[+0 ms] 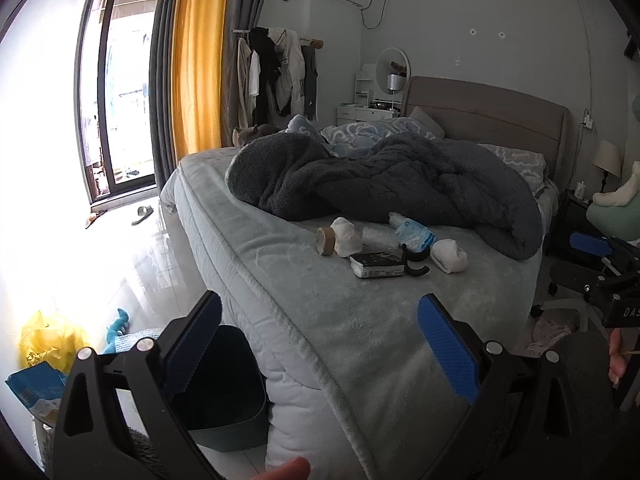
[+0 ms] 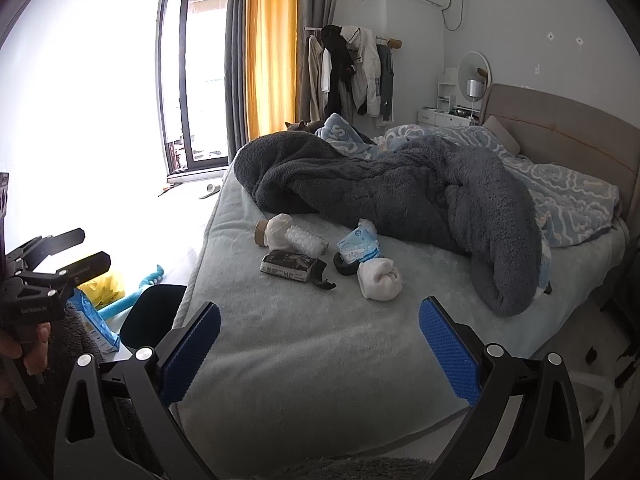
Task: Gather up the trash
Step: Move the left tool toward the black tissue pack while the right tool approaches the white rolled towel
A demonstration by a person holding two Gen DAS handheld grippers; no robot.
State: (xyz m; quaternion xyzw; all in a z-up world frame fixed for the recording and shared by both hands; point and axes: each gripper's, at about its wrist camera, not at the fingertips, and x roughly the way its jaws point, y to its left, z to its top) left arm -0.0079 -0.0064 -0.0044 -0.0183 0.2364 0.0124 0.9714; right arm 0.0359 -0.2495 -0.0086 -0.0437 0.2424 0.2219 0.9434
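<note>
Right wrist view: trash [image 2: 320,258] is seen clustered on the bed [image 2: 304,344]. Both hand-held grippers, left [image 1: 320,344] and right [image 2: 320,350], are held wide open, empty. Approach seems underway; a reach forward is needed.

A: What colours are showing on the pale grey-green plush bed [image 2: 304,344]?

B: A dark grey fleece blanket [image 2: 400,196] is lying over a light blue quilt with white cloud swirls [image 2: 568,184]. A white balled sock [image 2: 378,276] is sitting by a blue-and-white printed plastic packet [image 2: 358,246].

A: And the claws?

B: The left claw [image 1: 316,340] and the right claw [image 2: 320,344] are showing blue dimpled pads on black frames.
</note>
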